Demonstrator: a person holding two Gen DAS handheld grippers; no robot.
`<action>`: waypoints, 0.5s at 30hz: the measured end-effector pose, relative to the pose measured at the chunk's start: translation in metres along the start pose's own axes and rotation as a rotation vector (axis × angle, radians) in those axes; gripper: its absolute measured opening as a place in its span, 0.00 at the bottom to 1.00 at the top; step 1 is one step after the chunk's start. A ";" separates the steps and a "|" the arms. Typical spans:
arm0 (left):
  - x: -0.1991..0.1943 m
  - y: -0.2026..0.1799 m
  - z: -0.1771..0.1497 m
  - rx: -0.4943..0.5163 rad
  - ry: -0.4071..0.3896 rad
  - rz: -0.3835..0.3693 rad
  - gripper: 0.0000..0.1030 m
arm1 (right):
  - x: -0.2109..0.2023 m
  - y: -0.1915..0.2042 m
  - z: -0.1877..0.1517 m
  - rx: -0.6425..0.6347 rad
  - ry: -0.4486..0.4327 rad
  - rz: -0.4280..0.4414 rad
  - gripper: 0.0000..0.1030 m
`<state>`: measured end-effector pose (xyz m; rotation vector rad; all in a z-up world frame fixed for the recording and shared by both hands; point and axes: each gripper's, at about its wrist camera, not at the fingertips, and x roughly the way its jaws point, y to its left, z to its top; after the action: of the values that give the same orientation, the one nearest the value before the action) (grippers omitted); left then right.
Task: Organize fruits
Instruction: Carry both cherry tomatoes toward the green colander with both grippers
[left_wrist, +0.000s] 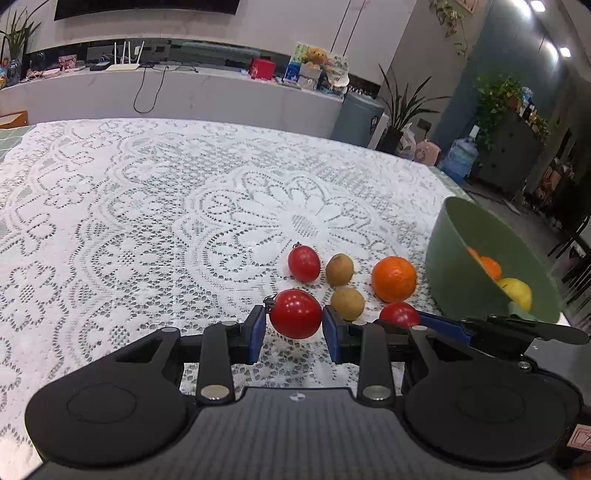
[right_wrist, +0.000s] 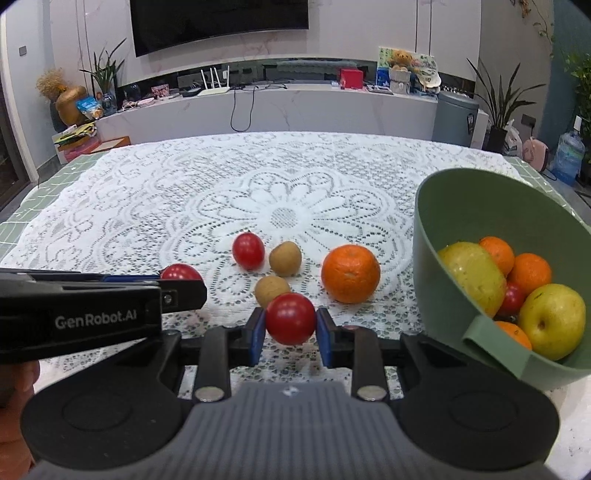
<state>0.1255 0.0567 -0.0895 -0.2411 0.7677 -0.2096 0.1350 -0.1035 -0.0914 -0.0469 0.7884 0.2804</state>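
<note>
My left gripper pinches cherry tomato; my right gripper pinches another tomato. Both soft, slick, light: hold mid-belly, gentle squeeze. Green bowl right.

Both wrist cameras are looking forward, low and close over the desk, sharing the loose fruit and green bowl ahead-right.

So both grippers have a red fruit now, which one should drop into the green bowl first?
Right. The right gripper holds its red fruit close beside the green bowl. The left gripper with its red fruit sits farther away, with the right gripper between it and the bowl.
</note>
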 end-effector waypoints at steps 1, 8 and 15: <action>-0.004 0.000 -0.001 0.002 -0.010 -0.002 0.36 | -0.004 0.001 0.000 -0.006 -0.009 0.002 0.25; -0.024 -0.007 -0.002 -0.014 -0.051 0.007 0.36 | -0.034 0.002 -0.003 -0.043 -0.068 0.005 0.25; -0.046 -0.024 -0.003 -0.011 -0.085 -0.001 0.36 | -0.067 -0.012 -0.003 -0.041 -0.124 -0.028 0.25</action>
<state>0.0891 0.0460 -0.0545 -0.2590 0.6844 -0.1949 0.0914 -0.1313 -0.0469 -0.0782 0.6585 0.2699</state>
